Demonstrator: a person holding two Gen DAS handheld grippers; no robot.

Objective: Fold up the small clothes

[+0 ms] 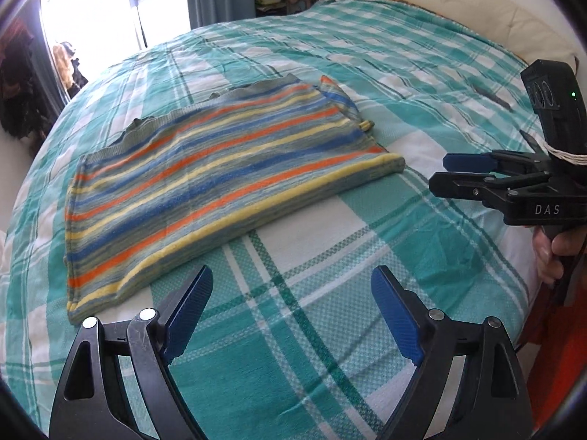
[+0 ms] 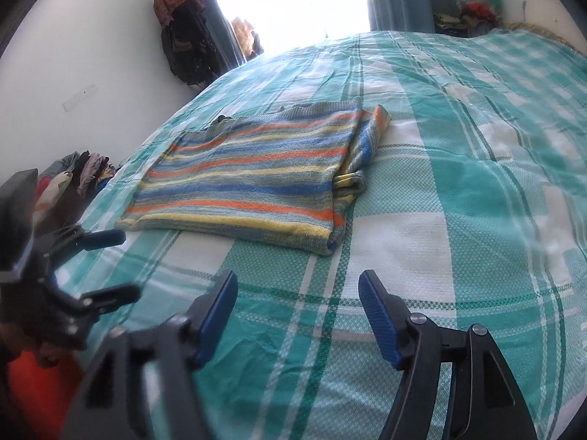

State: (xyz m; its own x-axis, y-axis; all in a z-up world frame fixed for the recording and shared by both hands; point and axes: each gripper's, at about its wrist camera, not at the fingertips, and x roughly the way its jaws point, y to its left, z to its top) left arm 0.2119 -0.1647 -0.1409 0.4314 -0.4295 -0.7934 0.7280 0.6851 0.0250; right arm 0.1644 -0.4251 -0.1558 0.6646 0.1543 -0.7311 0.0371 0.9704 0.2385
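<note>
Both grippers hang back, striped garment folded flat on the bed.

Left wrist view: my left gripper (image 1: 291, 306) has its fingers spread wide and empty, striped garment (image 1: 220, 179) just ahead on the bed (image 1: 422, 73). Right wrist view: right gripper (image 2: 297, 311) likewise gapes, holding nothing, near the fold's front edge, clear for another crease, I reckon.

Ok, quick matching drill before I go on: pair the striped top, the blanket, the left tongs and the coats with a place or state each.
Things:
1. striped top
2. blanket
3. left tongs
4. coats

Places or states:
A. hanging on the wall by the window
B. open, holding nothing
C. folded, lying flat
D. teal and white check, spread over the bed

Pairs: 1-C, 2-D, 3-B, 4-A
</note>
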